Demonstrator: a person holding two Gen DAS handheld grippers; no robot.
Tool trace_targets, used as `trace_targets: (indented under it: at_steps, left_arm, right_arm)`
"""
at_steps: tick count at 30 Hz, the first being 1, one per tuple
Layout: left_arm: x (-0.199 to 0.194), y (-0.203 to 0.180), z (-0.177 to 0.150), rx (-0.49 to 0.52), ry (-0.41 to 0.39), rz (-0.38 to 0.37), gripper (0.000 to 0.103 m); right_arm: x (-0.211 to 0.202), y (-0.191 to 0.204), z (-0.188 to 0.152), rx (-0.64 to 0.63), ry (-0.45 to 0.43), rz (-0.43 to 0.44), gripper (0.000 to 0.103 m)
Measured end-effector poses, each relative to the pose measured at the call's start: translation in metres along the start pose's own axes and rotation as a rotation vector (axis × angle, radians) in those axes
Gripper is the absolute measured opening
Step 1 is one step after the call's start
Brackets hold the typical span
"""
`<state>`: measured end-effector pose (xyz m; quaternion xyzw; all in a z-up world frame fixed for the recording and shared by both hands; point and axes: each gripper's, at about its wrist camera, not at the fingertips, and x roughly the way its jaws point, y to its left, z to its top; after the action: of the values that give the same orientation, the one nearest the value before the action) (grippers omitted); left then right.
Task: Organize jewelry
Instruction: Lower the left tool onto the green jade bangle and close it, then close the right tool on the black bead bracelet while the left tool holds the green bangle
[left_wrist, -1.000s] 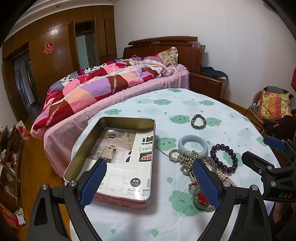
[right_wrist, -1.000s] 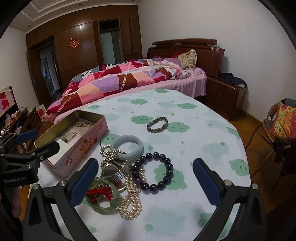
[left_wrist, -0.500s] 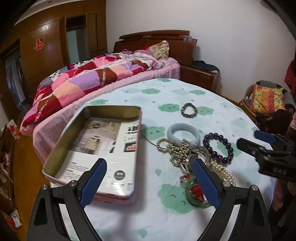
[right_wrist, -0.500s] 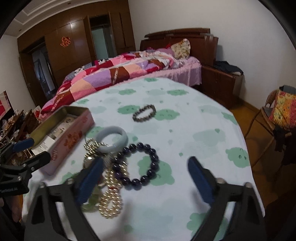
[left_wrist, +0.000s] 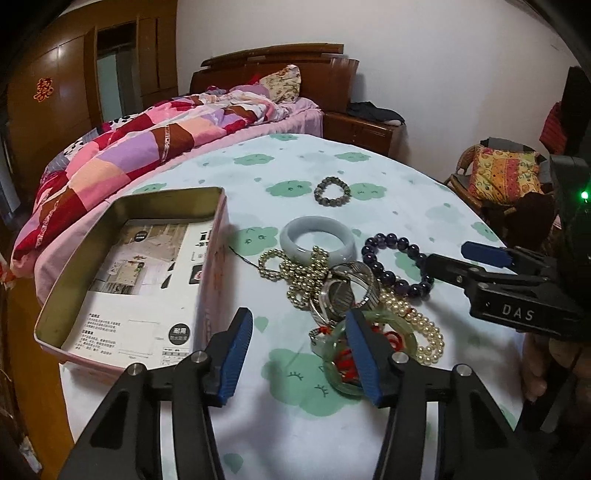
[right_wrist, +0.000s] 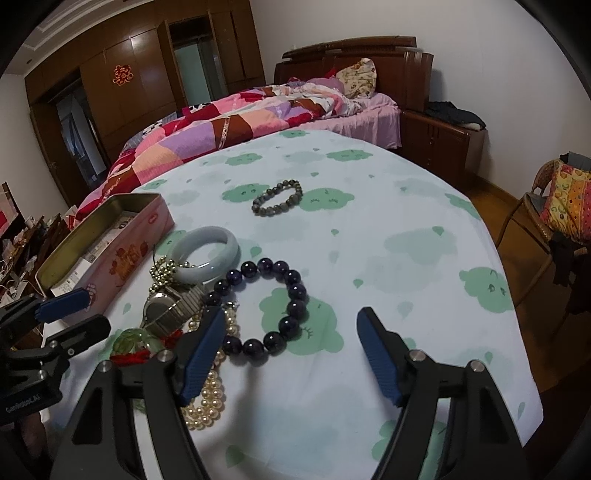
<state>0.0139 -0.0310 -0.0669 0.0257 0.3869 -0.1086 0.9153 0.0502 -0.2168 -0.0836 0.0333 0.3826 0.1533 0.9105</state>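
Two hand-held grippers tilt down over a round table (right_wrist: 424, 206) under a pale cloth printed with green clouds. The left gripper (left_wrist: 299, 354) has just been narrowing its jaws, which stand apart over bare cloth, its right blue pad in front of a translucent green bangle wound with red cord (left_wrist: 334, 363); whether the pad touches it is hard to tell. The right gripper (right_wrist: 291, 350) has also been closing in, jaws unclenched, gripping nothing, with a bracelet of large dark purple beads (right_wrist: 273, 306) lying on the cloth just ahead between them.

Beside that bracelet the jewelry sits heaped: a pale grey-blue stone bangle (right_wrist: 207, 253), a gold bead chain (left_wrist: 295, 269), a silver wristwatch with a metal band (left_wrist: 343, 291) and a cream pearl strand (right_wrist: 207, 398). A small grey-green bead bracelet (right_wrist: 277, 197) lies apart, farther back. An open pink rectangular tin (left_wrist: 122, 266) stands left of the heap.

Only the left view shows the printed paper lining the tin; the right view shows its decorated pink side.
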Motion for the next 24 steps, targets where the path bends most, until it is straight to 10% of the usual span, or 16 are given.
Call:
trace_targets:
  at_steps: [7,12,24]
  left_arm:
    - [0.013,0.000,-0.006,-0.002,0.047,-0.027,0.044]
    - [0.023,0.004,-0.011,-0.023,0.088,-0.092,0.007]
    - [-0.015,0.024,0.007,-0.101,-0.063,-0.109,0.006]
  right_arm:
    - [0.000,0.001,0.000,-0.008,0.002,-0.001,0.079]
    - [0.004,0.003,-0.001,-0.015,0.014,0.000,0.079]
    - [0.004,0.005,0.006,-0.049,0.020,-0.029,0.078]
